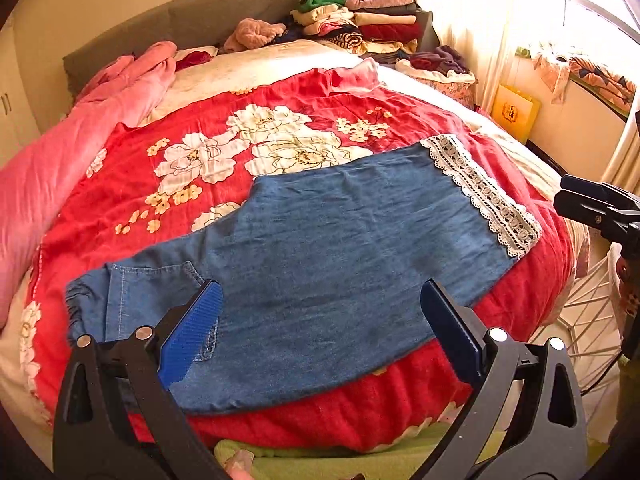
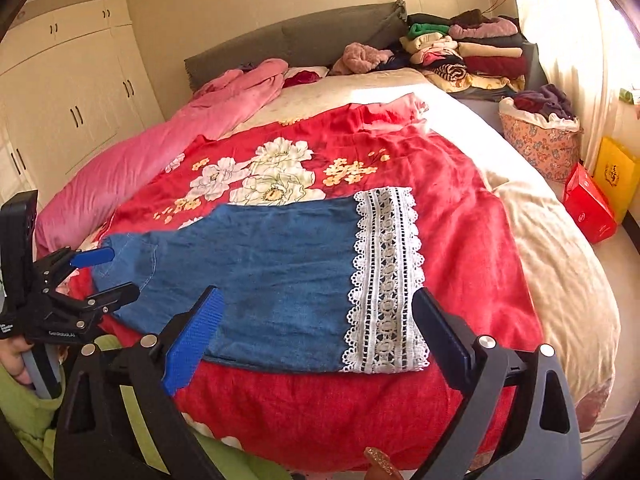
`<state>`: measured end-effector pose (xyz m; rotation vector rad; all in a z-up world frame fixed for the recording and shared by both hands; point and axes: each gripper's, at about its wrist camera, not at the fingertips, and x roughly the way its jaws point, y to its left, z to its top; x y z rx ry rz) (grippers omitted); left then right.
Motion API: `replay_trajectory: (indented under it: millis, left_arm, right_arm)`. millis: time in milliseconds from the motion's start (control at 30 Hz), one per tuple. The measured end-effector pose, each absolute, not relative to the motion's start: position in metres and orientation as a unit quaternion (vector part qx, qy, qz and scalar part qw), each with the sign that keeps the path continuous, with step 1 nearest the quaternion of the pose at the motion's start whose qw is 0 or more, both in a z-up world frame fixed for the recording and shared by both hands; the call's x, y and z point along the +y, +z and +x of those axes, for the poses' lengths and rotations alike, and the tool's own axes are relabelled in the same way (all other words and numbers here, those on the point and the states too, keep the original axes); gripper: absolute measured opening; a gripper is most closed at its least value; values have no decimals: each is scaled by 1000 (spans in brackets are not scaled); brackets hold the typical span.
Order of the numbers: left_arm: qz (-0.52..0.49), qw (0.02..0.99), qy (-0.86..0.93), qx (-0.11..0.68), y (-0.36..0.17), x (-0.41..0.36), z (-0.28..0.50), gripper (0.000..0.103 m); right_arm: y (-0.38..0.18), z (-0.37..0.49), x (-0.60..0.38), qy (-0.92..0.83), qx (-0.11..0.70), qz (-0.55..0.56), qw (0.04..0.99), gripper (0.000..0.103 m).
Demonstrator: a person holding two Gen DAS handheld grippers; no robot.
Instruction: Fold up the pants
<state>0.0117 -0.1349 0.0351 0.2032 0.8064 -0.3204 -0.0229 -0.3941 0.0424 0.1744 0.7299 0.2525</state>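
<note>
Blue denim pants (image 1: 320, 264) with a white lace hem (image 1: 484, 196) lie flat on the red floral blanket (image 1: 240, 140), waistband at the left, legs laid one over the other. My left gripper (image 1: 320, 312) is open and empty, hovering above the waist and pocket end. My right gripper (image 2: 316, 320) is open and empty above the near edge by the lace hem (image 2: 384, 280). The pants (image 2: 260, 264) fill the middle of the right wrist view, where the left gripper (image 2: 104, 276) shows at the left, open. The right gripper (image 1: 576, 200) shows at the right edge of the left wrist view.
A pink quilt (image 1: 80, 140) lies along the bed's left side. Stacks of folded clothes (image 1: 360, 16) sit by the grey headboard (image 1: 180, 24). A floral basket of clothes (image 2: 540, 136), a red box (image 2: 588, 204) and a yellow bag (image 2: 616, 172) stand at the right of the bed.
</note>
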Motion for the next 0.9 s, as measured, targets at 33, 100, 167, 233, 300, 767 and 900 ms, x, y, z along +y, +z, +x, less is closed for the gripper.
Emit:
replay_trajectory:
  millis: [33, 100, 167, 233, 300, 767, 900]
  left_arm:
    - [99, 902, -156, 390, 36, -135, 11, 93]
    - [100, 903, -155, 389, 37, -137, 10, 93]
    - [100, 902, -156, 390, 38, -139, 10, 93]
    - [104, 902, -153, 389, 39, -141, 9, 93]
    - [107, 902, -153, 389, 40, -143, 9, 93]
    - [120, 904, -159, 378, 51, -165, 20, 93]
    - [126, 904, -161, 375, 54, -172, 31, 93]
  right_arm:
    - [44, -24, -395, 122, 353, 86, 924, 94]
    - [46, -27, -399, 117, 347, 89, 926, 94]
    - [46, -29, -403, 111, 344, 91, 928, 94]
    - [46, -30, -407, 108, 342, 93, 929, 94]
    - [45, -31, -412, 102, 342, 95, 930, 94]
    - [37, -38, -437, 77, 342, 112, 930, 94]
    - [34, -37, -438, 74, 344, 115, 929, 94]
